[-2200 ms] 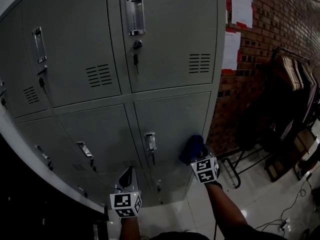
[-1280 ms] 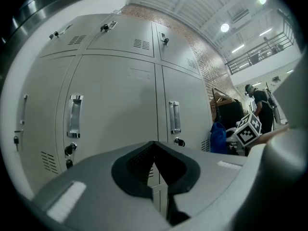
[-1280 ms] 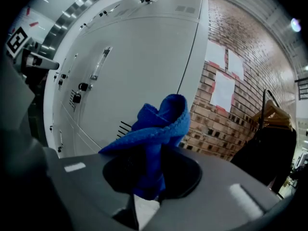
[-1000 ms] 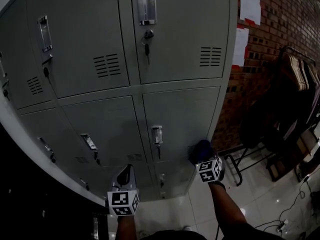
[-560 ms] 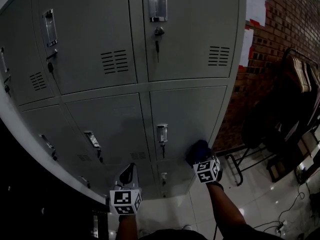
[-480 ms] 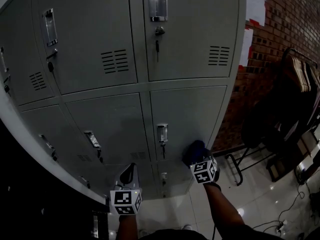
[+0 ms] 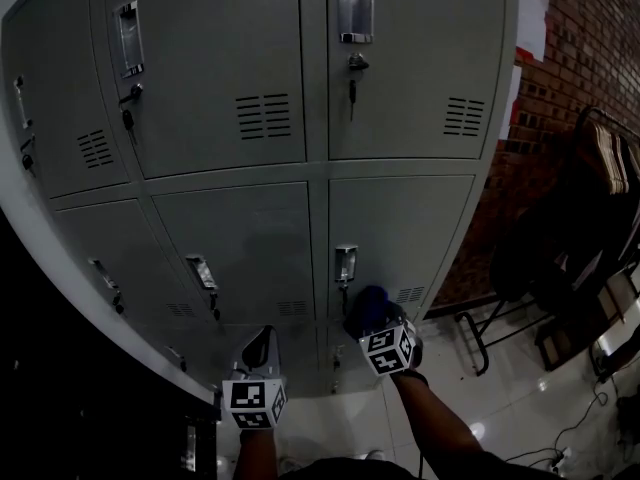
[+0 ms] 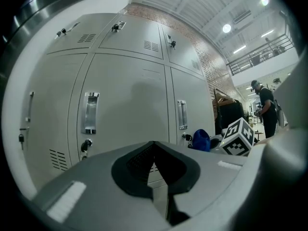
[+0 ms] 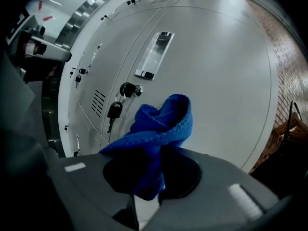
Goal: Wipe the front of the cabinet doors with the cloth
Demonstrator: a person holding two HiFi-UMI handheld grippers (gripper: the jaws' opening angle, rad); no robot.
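Cloth [image 7: 371, 300] half hidden behind the right gripper [image 7: 374, 318], lower end buried between its jaws, cabinet [image 7: 250, 238] top cut off by the upper edge, bottom doors [image 7: 305, 356] partly behind the left gripper [image 7: 257, 343], wall papers [image 7: 532, 18] too small to read.

Readable text: none.
Wall papers [image 7: 533, 18]: upper right of the frame, print too small to read.
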